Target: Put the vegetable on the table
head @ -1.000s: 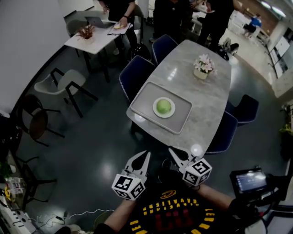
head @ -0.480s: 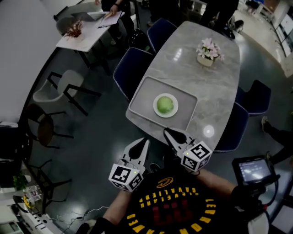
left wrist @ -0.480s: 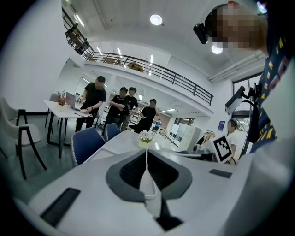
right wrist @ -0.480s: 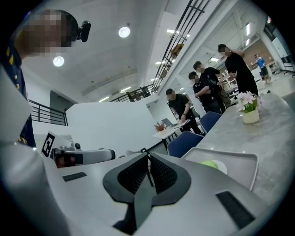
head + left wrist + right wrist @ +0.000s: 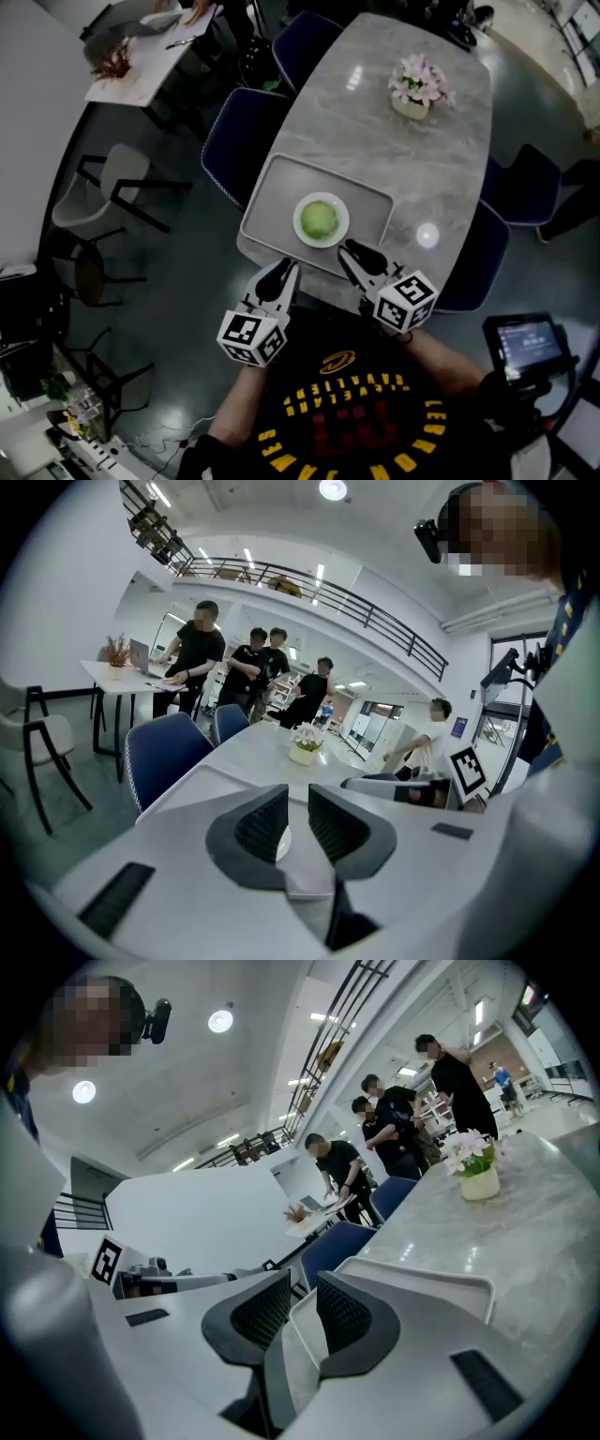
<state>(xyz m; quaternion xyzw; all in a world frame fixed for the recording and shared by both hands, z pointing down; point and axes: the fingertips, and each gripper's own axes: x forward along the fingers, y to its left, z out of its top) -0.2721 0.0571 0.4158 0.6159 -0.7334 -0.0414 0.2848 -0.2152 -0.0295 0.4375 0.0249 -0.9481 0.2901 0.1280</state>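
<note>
Grey marbled worktop [image 5: 412, 178], seen from above, with dark blue chairs [image 5: 234, 150] drawn up along both long sides. A pale rectangular tray [image 5: 272, 192] lies on the worktop's near end, close to the edge that faces the person.

Left claw [image 5: 279, 277] and right claw [image 5: 358, 255], each with a marker cube, are held side by side in front of the person's chest. Both point toward the tray. The left claw sits just off the worktop's near edge. The tips of the right claw reach the tray's near rim.

In the left gripper view the left claw [image 5: 298, 803] is narrowly parted, its jaws having just been opening, with nothing between the pads. In the right gripper view the right claw [image 5: 303, 1297] shows the same narrow gap, likewise just opened, and it is empty.

A white round plate [image 5: 302, 232] rests near the middle of the tray. The green vegetable [image 5: 319, 219] sits on this plate, touched by neither claw. A small pot of pink flowers [image 5: 417, 89] stands on the far half of the worktop, well apart from the tray.
</note>
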